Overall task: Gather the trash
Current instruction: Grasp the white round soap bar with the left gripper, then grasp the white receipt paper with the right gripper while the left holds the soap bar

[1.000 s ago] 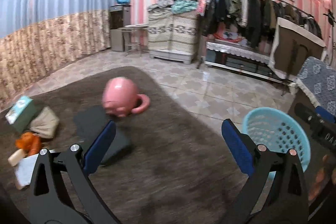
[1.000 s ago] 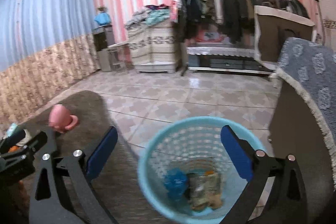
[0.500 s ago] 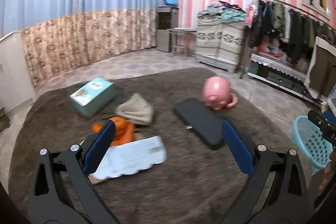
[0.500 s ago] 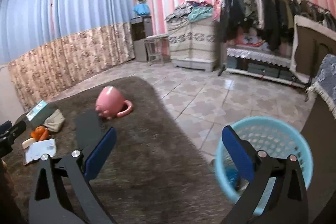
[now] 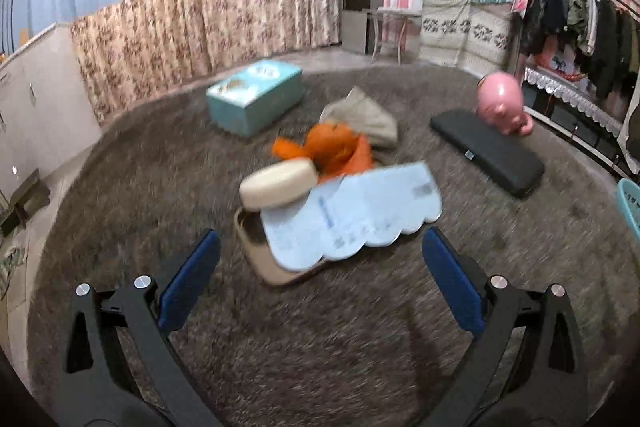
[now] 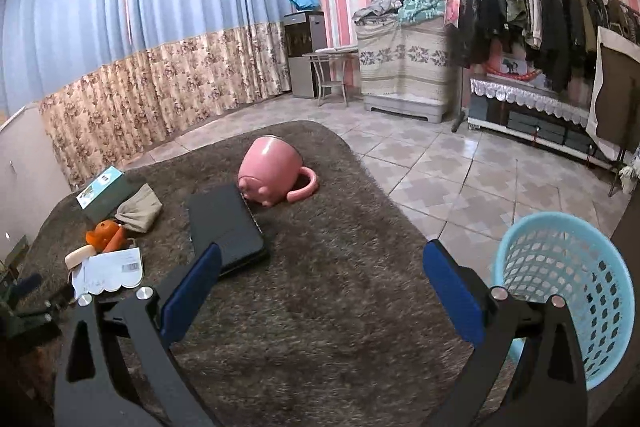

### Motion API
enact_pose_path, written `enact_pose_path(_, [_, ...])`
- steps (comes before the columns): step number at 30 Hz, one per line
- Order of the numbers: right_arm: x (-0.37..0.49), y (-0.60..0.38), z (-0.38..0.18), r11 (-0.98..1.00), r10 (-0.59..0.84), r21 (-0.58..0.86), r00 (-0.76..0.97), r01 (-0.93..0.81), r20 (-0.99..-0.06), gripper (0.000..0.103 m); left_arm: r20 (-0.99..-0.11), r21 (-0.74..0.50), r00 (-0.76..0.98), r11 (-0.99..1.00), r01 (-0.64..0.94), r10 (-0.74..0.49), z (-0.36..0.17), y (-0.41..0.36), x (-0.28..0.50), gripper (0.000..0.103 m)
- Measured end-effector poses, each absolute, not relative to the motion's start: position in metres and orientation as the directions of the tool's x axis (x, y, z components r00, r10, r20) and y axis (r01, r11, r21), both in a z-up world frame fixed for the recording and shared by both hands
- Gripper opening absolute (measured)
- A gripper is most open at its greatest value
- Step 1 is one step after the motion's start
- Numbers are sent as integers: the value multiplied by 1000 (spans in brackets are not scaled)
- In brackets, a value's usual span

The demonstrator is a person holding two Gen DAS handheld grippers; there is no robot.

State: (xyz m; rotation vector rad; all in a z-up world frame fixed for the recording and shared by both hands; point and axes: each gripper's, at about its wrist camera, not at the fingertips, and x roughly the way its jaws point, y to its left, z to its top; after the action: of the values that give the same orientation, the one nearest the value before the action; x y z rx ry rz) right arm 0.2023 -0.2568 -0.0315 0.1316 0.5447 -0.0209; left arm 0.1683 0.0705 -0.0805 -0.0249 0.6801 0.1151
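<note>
Left gripper (image 5: 320, 259) hangs low over the brown shaggy rug (image 5: 360, 347), angled forward and slightly down, its blue-padded fingers (image 5: 188, 287) spread wide with nothing between them. Straight ahead of it, framed between the two pads, lies the trash cluster: a pale blue scallop-edged paper (image 5: 352, 215) resting partly over a shallow tan tray (image 5: 260, 259), a cream oval case (image 5: 278, 183) touching the paper's upper left edge, and crumpled orange scraps (image 5: 328, 147) just behind (left view is motion-blurred, so the finer print on the paper cannot be read). A beige cloth bundle (image 5: 362, 117) sits just beyond the orange scraps, a teal box (image 5: 254, 97) farther back to the left. To the right, a flat black pad (image 5: 488, 151) lies on the rug with a pink mug (image 5: 502, 103) tipped on its side at the pad's far end. Right gripper (image 6: 320, 279) is held higher and farther back, level over the rug's near part, fingers likewise released and wide apart, empty. From its view the light blue perforated basket (image 6: 568, 279) stands on the floor at the right, just off the rug's edge and just beside the right finger (image 6: 452, 291); its inside is not visible. The same paper and orange scraps show at the far left of this view, well apart from the basket, with part of the left gripper's dark body near them at the frame edge.
</note>
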Motion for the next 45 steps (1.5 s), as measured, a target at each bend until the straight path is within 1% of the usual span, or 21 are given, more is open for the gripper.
enact_pose_path(4, [207, -257, -37, 986, 44, 157, 835, 51, -549, 98, -641, -5, 762, 992, -129, 96, -84, 81, 170, 97])
enact_pose_path(9, [210, -254, -43, 987, 44, 152, 818, 54, -574, 98, -622, 49, 766, 984, -169, 162, -81, 100, 180, 97])
enact_pose_path(11, [210, -251, -43, 988, 54, 150, 814, 41, -578, 98, -626, 44, 762, 983, -179, 166, -79, 109, 188, 97])
enact_pose_path(15, [211, -249, -43, 989, 57, 145, 811, 34, -582, 98, -652, -9, 749, 987, -160, 115, -81, 120, 204, 95])
enact_pose_path(23, [214, -245, -47, 989, 58, 141, 795, 35, -604, 98, -692, 0, 716, 993, -121, 87, -90, 117, 236, 89])
enact_pose_path(26, [216, -240, -49, 991, 63, 135, 790, 26, -610, 98, -708, -26, 704, 994, -107, 57, -92, 116, 245, 78])
enact_pose_path(27, [216, -239, -50, 991, 62, 130, 788, 23, -612, 98, -712, -47, 701, 994, -99, 37, -93, 116, 247, 73])
enact_pose_path(28, [217, -235, -52, 992, 60, 121, 785, 19, -616, 98, -713, -64, 701, 994, -93, 20, -94, 116, 248, 66])
enact_pose_path(29, [217, -234, -53, 993, 59, 115, 783, 16, -620, 98, -713, -78, 701, 993, -85, 4, -94, 116, 248, 63])
enact_pose_path(32, [219, -227, -56, 996, 54, 91, 776, 5, -628, 98, -706, -90, 708, 992, -84, -4, -93, 118, 245, 61])
enact_pose_path(35, [219, -219, -57, 997, 52, 74, 778, -7, -626, 98, -693, -90, 721, 990, -112, 19, -89, 125, 237, 61])
enact_pose_path(39, [217, -204, -57, 997, 70, 60, 779, -42, -624, 98, -644, -47, 760, 987, -154, 88, -76, 136, 211, 61])
enact_pose_path(42, [218, -185, -59, 995, 99, 41, 771, -94, -629, 98, -615, 2, 775, 982, -186, 148, -72, 151, 190, 61])
enact_pose_path(45, [220, -156, -61, 984, 146, 10, 762, -180, -631, 98, -604, 39, 772, 975, -219, 198, -73, 165, 172, 61])
